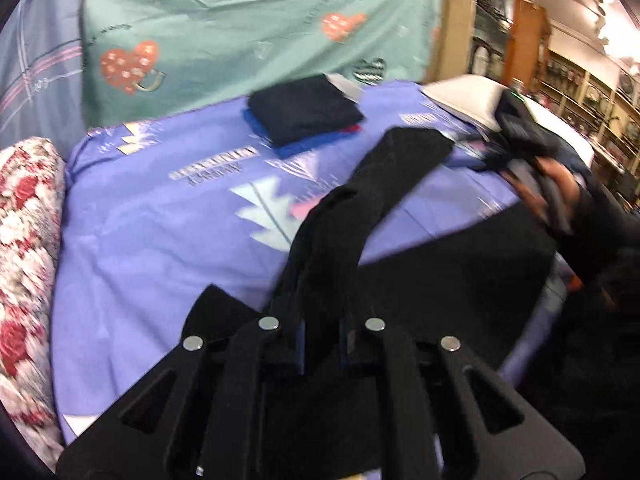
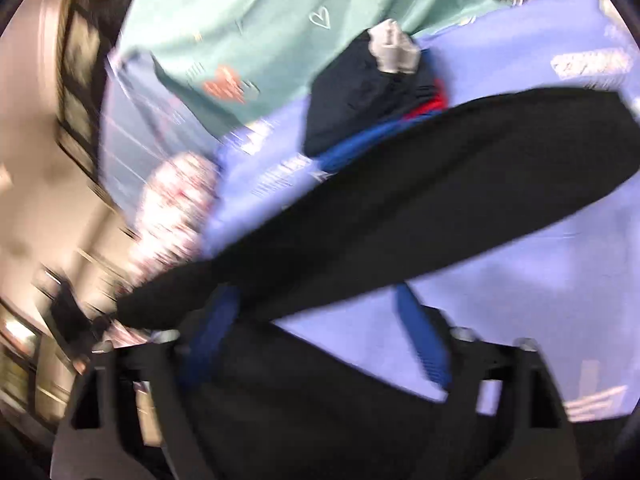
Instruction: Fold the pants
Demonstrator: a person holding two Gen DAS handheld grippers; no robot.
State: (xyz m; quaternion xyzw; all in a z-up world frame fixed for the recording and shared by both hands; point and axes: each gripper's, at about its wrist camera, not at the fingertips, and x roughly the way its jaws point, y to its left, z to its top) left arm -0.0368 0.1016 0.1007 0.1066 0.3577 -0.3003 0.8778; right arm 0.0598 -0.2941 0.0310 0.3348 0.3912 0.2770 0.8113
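Purple printed bedsheet (image 1: 168, 240) covers the bed, w/ a teal heart-print sheet (image 1: 240, 20) hung up behind it and a red-and-white floral bolster (image 1: 24, 240) along one side.

Next biggest: the black fabric pants (image 1: 348, 216), still mid-fold imo. One leg runs out long across the sheet, the wider part lies nearer the front edge of the bed, def not a tidy rectangle yet.

Farther back sits a stack of folded dark navy and blue clothes (image 1: 304, 114), so prob some of the laundry pile is already done, these pants aren't.

Left hand-held gripper (image 1: 320, 344) is clenched on the near end of the pants, cloth rising straight out from btw its tips. Right hand-held gripper (image 2: 320, 324) has its blue fingers (image 2: 424, 344) spread wide, released; black cloth crosses in front of them, but nothing pinched as far as I can see. Right wrist view is pretty blurry tho.

What's left, my guess: bring the leg over, flatten, fold down again, then add to the stack.
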